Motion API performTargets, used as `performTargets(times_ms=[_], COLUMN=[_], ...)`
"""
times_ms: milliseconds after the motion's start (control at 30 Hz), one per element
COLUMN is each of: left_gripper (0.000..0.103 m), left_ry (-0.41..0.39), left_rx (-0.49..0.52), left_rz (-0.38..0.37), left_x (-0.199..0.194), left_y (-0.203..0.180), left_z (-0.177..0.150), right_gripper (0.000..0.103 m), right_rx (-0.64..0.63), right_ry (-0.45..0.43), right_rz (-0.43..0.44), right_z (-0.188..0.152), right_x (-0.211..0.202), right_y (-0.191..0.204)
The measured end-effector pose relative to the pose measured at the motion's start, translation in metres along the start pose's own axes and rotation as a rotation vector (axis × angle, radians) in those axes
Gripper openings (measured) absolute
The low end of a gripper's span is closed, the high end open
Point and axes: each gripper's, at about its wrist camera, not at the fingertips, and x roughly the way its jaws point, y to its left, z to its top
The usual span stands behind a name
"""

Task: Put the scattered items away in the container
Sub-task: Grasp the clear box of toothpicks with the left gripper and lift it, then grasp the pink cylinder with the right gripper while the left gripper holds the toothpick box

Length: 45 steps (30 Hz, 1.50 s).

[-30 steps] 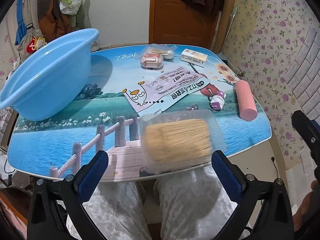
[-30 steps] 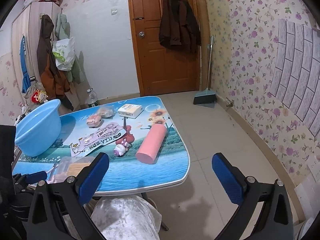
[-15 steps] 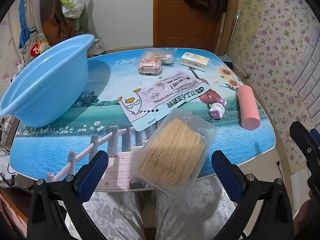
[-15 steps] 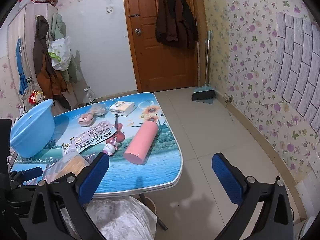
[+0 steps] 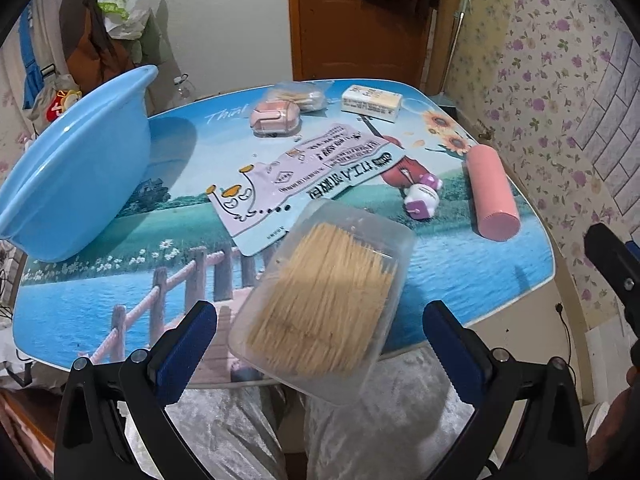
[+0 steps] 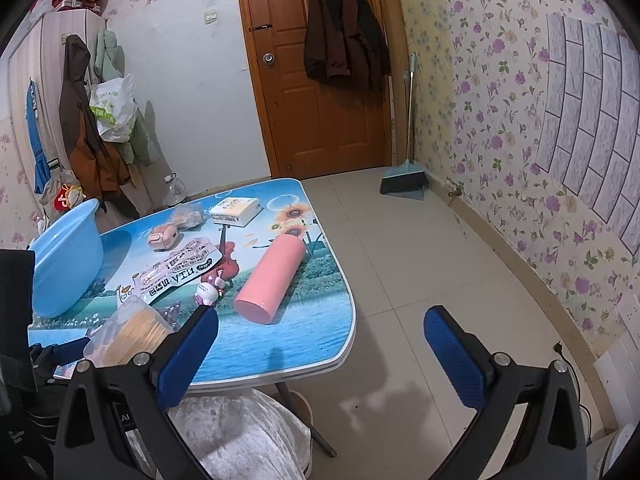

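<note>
A clear plastic box of toothpicks [image 5: 324,300] lies tilted between the open fingers of my left gripper [image 5: 320,340], over the table's near edge, touching neither pad; what holds it up is hidden. It also shows in the right wrist view [image 6: 128,332]. A light blue basin [image 5: 76,172] stands at the table's left. On the table lie a flat printed packet [image 5: 304,172], a pink cylinder [image 5: 492,196], a small white and purple toy [image 5: 420,200], a pink case [image 5: 274,118], a clear bag [image 5: 298,94] and a white box [image 5: 372,102]. My right gripper [image 6: 320,344] is open and empty, off the table's right.
The table [image 5: 100,292] has a glossy landscape print. The person's lap in grey trousers [image 5: 360,432] is below its near edge. Tiled floor [image 6: 420,280], a door [image 6: 312,72] and a broom [image 6: 404,176] lie to the right.
The toothpick box has tipped from lying square on the table edge to tilted and nearer my left gripper. The left gripper rose slightly; the right gripper drifted right.
</note>
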Motion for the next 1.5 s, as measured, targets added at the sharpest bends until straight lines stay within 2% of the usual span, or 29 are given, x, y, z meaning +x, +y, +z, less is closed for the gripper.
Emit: performTargets(times_ms=[267,400,567,800,867,967,1067,1133,1167,1367,1467,1500], left_gripper=[0.103,0.103,0.103,0.103,0.103,0.103,0.102,0.092,0.082,0.075,0.07,0.068], left_ry=[-0.005,-0.008,0.035,0.032,0.017,-0.022,0.001,0.0,0.001,-0.018,-0.028,-0.03], left_rx=[0.031,0.042,0.031,0.05,0.053,0.038,-0.009,-0.038,-0.043,0.005,0.027,0.032], left_rz=[-0.063,-0.07,-0.126,-0.145,-0.135,-0.071,-0.058,-0.05,-0.048,-0.023,-0.026,-0.031], left_x=[-0.009,-0.01,-0.005,-0.01,-0.011,-0.009,0.001,0.006,0.008,0.01,0.008,0.007], left_y=[-0.012,-0.016,-0.016,-0.024,-0.024,-0.019,-0.009,-0.003,-0.002,-0.008,-0.01,-0.01], left_z=[-0.004,-0.004,-0.005,-0.009,-0.007,-0.001,0.005,0.006,0.005,0.003,0.0,0.0], right_gripper=[0.103,0.103,0.103,0.103,0.103,0.103,0.103,0.103,0.103,0.103,0.103,0.103], right_rx=[0.008,0.0,0.003,0.003,0.004,0.003,-0.005,-0.013,-0.016,-0.047,-0.113,-0.139], right_ry=[0.003,0.0,0.003,0.009,0.01,0.006,0.002,-0.001,-0.001,-0.017,-0.021,-0.023], right_rz=[-0.007,-0.011,-0.017,-0.018,-0.018,-0.014,-0.015,-0.013,-0.013,0.007,0.117,0.177], right_z=[-0.002,-0.002,-0.002,-0.003,-0.004,-0.004,-0.005,-0.006,-0.006,-0.003,0.006,0.012], right_x=[0.001,0.0,0.002,0.003,0.004,0.004,0.004,0.004,0.004,0.006,0.012,0.016], right_y=[-0.003,-0.003,-0.004,-0.004,-0.004,-0.004,-0.002,-0.001,0.0,0.0,-0.003,-0.005])
